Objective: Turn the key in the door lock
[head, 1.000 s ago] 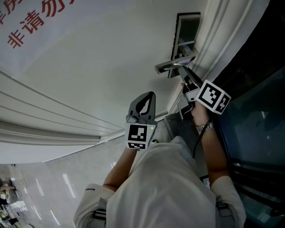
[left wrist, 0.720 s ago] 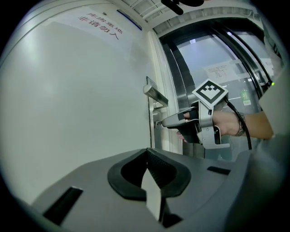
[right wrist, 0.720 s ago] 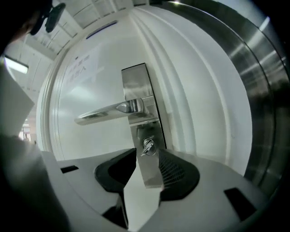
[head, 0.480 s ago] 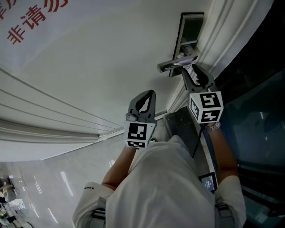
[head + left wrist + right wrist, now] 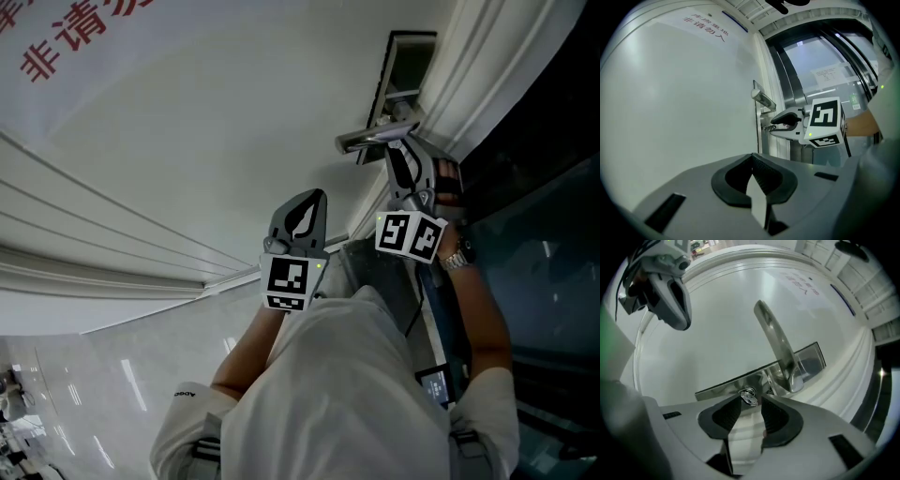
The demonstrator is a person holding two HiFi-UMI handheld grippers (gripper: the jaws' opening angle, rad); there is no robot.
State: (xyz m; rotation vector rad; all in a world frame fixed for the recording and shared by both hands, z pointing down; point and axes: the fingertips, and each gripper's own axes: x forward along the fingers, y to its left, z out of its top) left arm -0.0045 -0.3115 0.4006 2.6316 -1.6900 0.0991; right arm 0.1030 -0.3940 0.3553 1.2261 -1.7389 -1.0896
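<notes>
The small silver key (image 5: 751,399) sticks out of the brushed-metal door lock (image 5: 717,386), its bow tilted.

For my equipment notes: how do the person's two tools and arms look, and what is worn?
The left tool and the right tool are grey with dark pads. Each carries a white cube with black square markers; a green light glows by the left one. The person wears a pale short-sleeved top and a watch on the right wrist.
</notes>
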